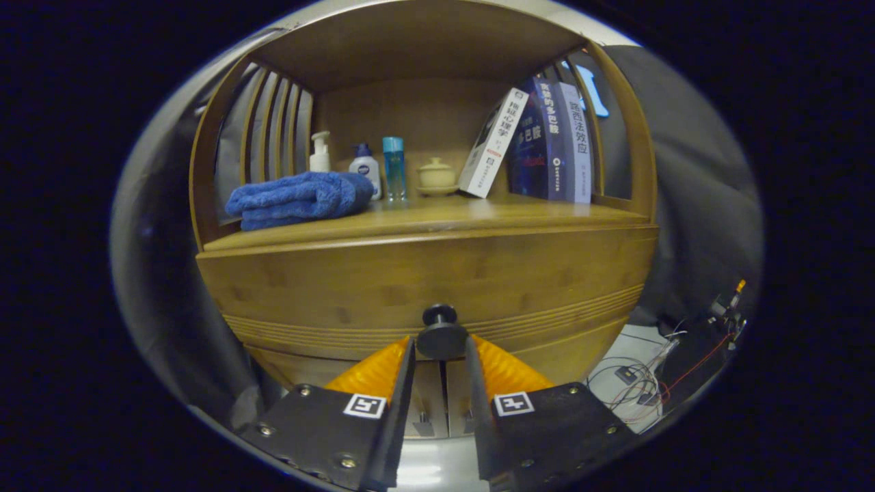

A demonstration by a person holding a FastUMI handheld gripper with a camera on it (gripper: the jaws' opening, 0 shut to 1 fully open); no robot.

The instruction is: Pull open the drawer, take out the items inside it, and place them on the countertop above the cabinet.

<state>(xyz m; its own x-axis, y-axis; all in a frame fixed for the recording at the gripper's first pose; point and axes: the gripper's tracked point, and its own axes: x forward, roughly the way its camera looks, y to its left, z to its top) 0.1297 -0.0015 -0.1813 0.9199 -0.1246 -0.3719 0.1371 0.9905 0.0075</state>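
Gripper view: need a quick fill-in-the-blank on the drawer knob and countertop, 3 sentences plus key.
1. The black drawer knob sits ____ the two fingers of the tongs.
2. The drawer is still ____.
3. On the countertop, the folded towel is ____ in colour.

Missing words: between; closed; blue

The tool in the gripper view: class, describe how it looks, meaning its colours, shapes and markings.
The tool has two flat black plates fastened with small silver screws. Each plate carries a square black-and-white marker on its top face. From the plates, two ribbed orange fingers with dark inner edges taper forward.
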